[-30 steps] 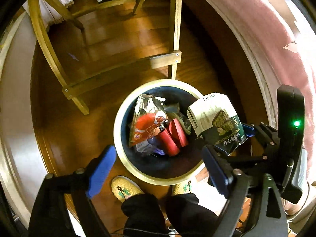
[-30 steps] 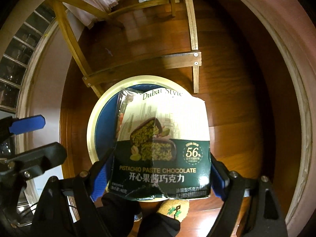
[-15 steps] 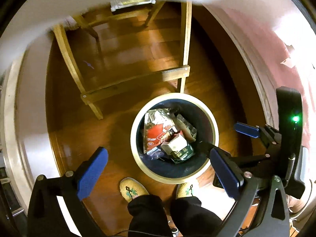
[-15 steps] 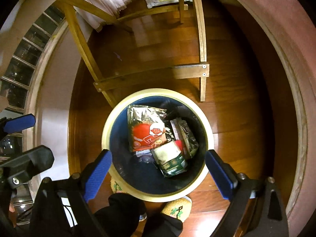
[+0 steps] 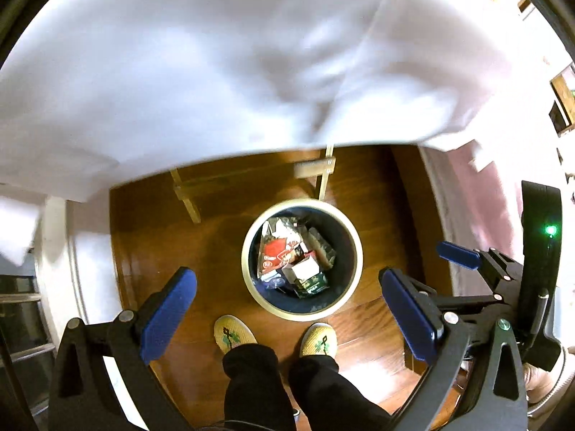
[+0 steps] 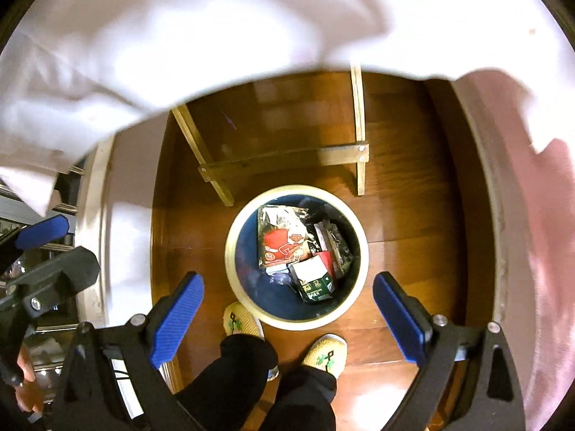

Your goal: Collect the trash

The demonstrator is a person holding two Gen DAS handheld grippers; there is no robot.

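I am holding both grippers pointing down at the floor. My left gripper (image 5: 287,309) is standing spread wide with nothing between its blue pads (image 5: 169,314), and my right gripper (image 6: 287,314) is standing just as wide and just as empty. Below them my two slippers (image 5: 233,332) are showing, yellowish with a small green motif, under dark trouser legs (image 5: 255,384).

Just past my toes the bin (image 6: 230,251) is sitting on the wood floor (image 6: 406,222), round, cream-rimmed, dark blue inside. The trash is lying in it: a red and silver bag (image 6: 284,239) with a cartoon figure towards the back left, a green and white pack (image 6: 312,280) on top at the front right, and darker wrappers (image 6: 334,240) beside them. The printing on all of them is too small for me to read.

Beyond the bin, pale wooden legs with a crossbar (image 6: 287,160) are standing on the floor, and a white cloth (image 5: 215,72) is hanging over them, blurred, filling the top of both views.

The left camera is catching my right gripper at its right edge, with a green light (image 5: 550,230) glowing on it. The right camera is instead catching my left gripper at its left edge, with part of my hand (image 6: 27,380) low in that corner, and it is showing more of the crossbar and of a pink surface (image 6: 539,251) on the right.
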